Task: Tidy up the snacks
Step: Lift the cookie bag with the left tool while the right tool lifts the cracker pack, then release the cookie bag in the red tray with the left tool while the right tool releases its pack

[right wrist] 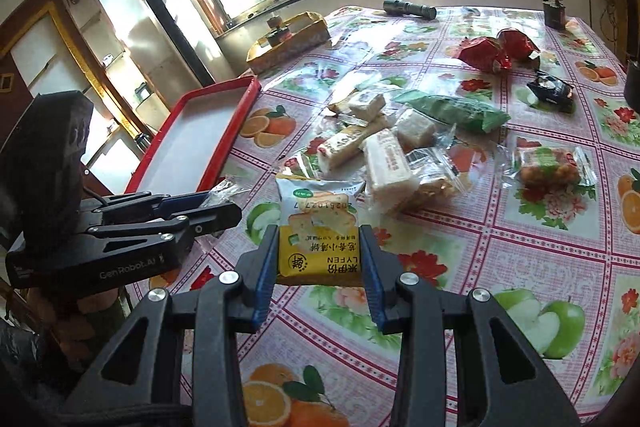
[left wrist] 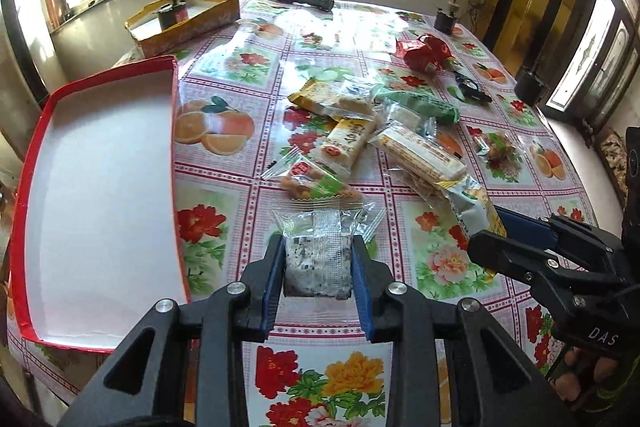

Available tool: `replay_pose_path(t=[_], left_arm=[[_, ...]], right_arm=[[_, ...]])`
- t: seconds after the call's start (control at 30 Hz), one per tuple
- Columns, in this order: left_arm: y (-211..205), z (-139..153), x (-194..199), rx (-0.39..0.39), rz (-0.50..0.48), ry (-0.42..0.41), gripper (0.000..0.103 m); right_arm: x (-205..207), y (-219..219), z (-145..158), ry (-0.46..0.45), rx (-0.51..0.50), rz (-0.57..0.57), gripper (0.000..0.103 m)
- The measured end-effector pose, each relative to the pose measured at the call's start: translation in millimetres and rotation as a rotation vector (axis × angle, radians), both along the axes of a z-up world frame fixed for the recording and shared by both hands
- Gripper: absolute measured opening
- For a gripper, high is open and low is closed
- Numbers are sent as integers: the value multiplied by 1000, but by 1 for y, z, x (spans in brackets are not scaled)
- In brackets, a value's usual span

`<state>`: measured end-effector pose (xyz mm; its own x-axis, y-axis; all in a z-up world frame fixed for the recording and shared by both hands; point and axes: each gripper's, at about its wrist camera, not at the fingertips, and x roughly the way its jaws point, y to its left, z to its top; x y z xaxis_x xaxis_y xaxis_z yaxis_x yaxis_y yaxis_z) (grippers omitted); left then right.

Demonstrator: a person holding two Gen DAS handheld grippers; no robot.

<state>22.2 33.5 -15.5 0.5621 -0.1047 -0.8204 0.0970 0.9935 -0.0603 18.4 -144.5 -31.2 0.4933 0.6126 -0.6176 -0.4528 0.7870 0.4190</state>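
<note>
Nearest in the left wrist view: left gripper clamped tight on a clear-wrapped speckled white cake, held above the flowered tablecloth. Only here, the full white inside of the red tray at left.

Nearest in the right wrist view: right gripper gripping a yellow biscuit packet, printed label legible here alone. Beyond, a loose heap of wrapped snacks mid-table. Farther right, red wrappers. Farthest, a black torch.
</note>
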Motion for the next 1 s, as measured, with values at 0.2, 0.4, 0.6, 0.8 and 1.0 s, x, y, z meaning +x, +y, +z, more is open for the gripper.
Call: replay_pose_path(t=[0.2,0.4,0.6,0.8,1.0], left_arm=[[24,7,-5,13,75,-23,31],[55,16,-16,20,148,-51,31],[94,23,-25,31,236,-71,31],[127,22,-29,39,316,-75,31],[150,17,-31,39,366,-69,31]], right_arm=[[0,26,7,-16,10,47,40],[1,51,11,-19,30,96,40],[3,88,15,-23,38,164,40],[5,128,18,-30,32,232,41],[11,161,19,-31,26,276,41]])
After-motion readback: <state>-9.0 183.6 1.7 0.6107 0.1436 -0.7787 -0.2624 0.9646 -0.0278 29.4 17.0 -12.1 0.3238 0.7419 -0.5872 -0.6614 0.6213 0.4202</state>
